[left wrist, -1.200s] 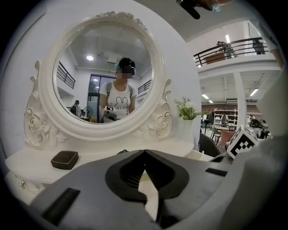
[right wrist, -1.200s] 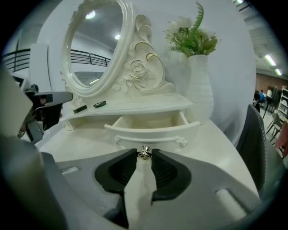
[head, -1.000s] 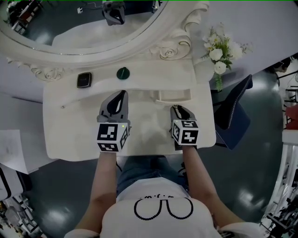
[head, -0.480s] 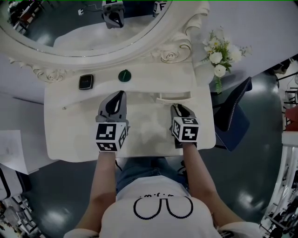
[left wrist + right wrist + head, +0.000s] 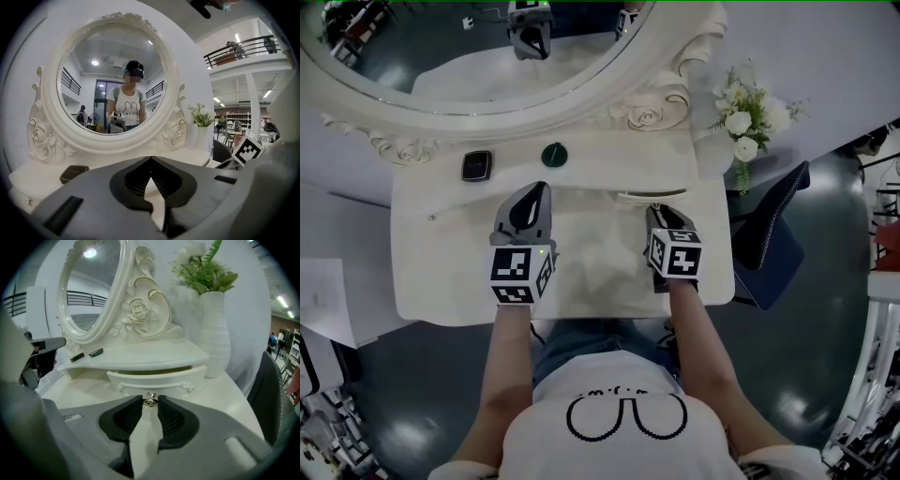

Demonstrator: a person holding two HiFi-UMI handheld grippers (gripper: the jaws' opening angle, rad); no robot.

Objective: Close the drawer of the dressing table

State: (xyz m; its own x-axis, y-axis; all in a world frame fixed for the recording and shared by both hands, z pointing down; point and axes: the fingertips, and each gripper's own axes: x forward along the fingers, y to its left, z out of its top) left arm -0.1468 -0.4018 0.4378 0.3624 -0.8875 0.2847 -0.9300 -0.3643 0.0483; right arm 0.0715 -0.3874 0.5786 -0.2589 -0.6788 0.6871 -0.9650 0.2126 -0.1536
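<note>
The white dressing table [image 5: 441, 272] has a small drawer [image 5: 652, 197] under its raised shelf, standing out a little. In the right gripper view the drawer front [image 5: 178, 377] shows a narrow gap under the shelf, and its metal knob [image 5: 150, 400] sits between my fingertips. My right gripper [image 5: 658, 214] is shut on that knob. My left gripper [image 5: 545, 190] hovers over the table's middle, left of the drawer, shut with nothing in it; in the left gripper view its tips [image 5: 150, 158] meet, facing the mirror.
A round ornate mirror [image 5: 487, 56] rises behind the table. On the shelf lie a small black box [image 5: 475, 166] and a dark green round lid [image 5: 553, 155]. A white vase of flowers [image 5: 745, 131] stands at the right corner, a dark chair [image 5: 769, 225] beyond it.
The right gripper has moved toward the mirror with the knob, and the drawer has slid further in under the shelf. The left gripper has stayed put.
</note>
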